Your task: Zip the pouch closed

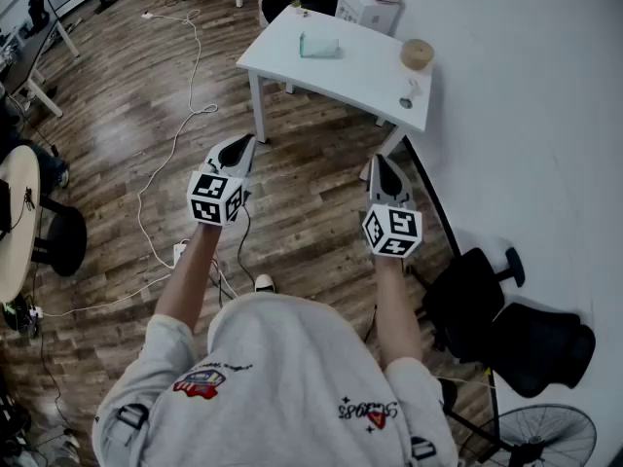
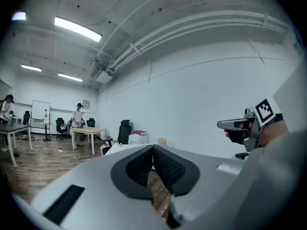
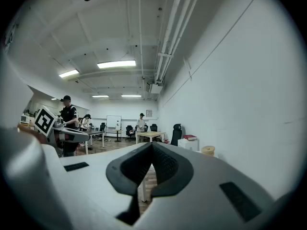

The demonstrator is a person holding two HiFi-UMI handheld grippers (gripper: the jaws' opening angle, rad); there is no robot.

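The left claw (image 1: pixel 243 144) and right claw (image 1: pixel 378 163) are held out side by side above the wooden floor (image 1: pixel 127 115), both pointing toward the white bench (image 1: pixel 360 74) farther off. In the left gripper view the left claw (image 2: pixel 153 150) is clenched, its dark ribbed pads pressed together with nothing between them. The right gripper view shows the right claw (image 3: pixel 151 147) clenched and empty too. The pale green pouch (image 1: pixel 319 45) lies on the far left part of the bench, well apart from both claws. A roll of tape (image 1: pixel 417 54) stands at the bench's far right edge. A white cable (image 1: pixel 170 154) trails across the floor to the left, and black office chairs (image 1: pixel 487 309) stand near right.
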